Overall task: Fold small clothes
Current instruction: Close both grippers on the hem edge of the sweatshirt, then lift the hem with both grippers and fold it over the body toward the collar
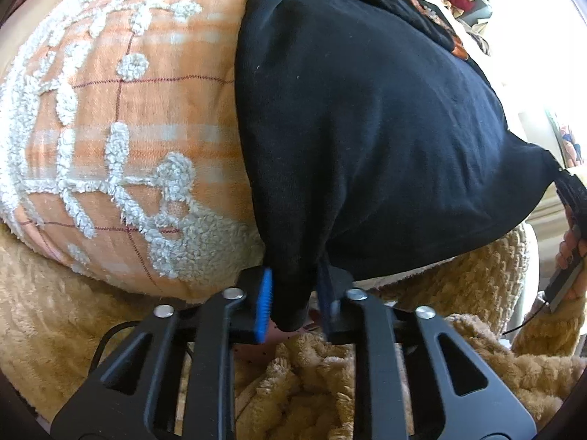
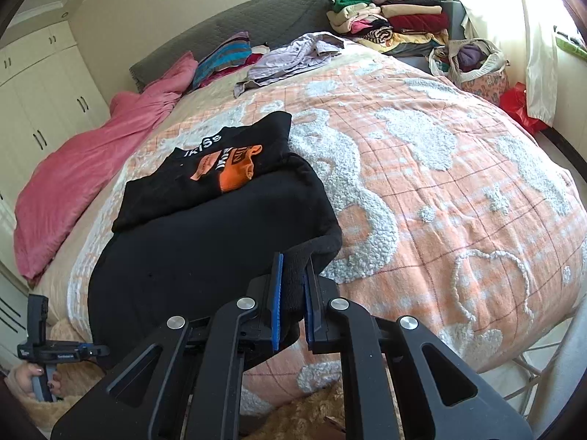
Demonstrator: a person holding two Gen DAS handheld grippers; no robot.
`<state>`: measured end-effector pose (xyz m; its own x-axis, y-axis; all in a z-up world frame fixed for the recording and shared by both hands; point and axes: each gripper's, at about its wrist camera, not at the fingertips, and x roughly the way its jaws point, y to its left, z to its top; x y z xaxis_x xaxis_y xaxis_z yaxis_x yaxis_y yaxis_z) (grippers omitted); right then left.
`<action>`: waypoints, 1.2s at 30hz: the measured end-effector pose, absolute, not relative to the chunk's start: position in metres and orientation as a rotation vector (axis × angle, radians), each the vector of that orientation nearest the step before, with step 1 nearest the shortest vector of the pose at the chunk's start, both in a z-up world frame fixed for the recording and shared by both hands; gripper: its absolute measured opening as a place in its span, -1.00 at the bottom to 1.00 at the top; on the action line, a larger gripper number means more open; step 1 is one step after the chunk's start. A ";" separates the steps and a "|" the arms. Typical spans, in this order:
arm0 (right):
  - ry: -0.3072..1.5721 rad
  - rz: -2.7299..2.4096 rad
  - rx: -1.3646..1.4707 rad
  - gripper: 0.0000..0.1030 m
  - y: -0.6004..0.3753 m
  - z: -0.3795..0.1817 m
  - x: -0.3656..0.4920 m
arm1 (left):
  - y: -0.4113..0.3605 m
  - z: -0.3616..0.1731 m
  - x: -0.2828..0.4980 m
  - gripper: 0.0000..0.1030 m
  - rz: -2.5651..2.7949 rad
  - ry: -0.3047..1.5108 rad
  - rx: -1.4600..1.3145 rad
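Note:
A black garment [image 2: 205,242] with an orange and white print lies on the bed, its near part stretched toward me; it fills the left wrist view [image 1: 367,128]. My left gripper [image 1: 293,300] is shut on its near left corner. My right gripper [image 2: 293,300] is shut on its near right corner, a thick cuff-like edge. The right gripper shows at the right edge of the left wrist view [image 1: 572,198]. The left gripper shows at the lower left of the right wrist view [image 2: 47,352].
The bed has an orange checked cover with white fluffy patches [image 2: 440,183]. A pink blanket [image 2: 91,168] lies on its left side, loose clothes [image 2: 293,58] near the headboard, a pile of folded clothes [image 2: 396,18] beyond. A tan fluffy throw [image 1: 73,330] lies below the bed edge.

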<state>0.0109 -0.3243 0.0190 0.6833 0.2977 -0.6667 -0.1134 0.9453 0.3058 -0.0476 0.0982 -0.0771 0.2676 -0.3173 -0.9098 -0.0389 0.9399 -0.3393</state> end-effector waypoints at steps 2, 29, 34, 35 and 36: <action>0.782 0.232 0.252 -0.83 -0.324 0.020 0.010 | 0.098 -0.072 -0.048 -0.86 -0.190 1.277 -0.312; 0.597 0.214 0.359 -0.83 -0.343 0.066 0.016 | 0.130 0.041 -0.019 -0.91 -0.195 0.922 -0.344; 0.565 0.231 0.343 -0.83 -0.338 0.080 0.022 | 0.139 0.057 -0.009 -0.91 -0.189 0.866 -0.360; 0.557 0.233 0.339 -0.83 -0.337 0.084 0.024 | 0.139 0.059 -0.006 -0.91 -0.187 0.857 -0.358; 0.550 0.239 0.334 -0.83 -0.336 0.087 0.026 | 0.140 0.061 -0.004 -0.91 -0.186 0.852 -0.356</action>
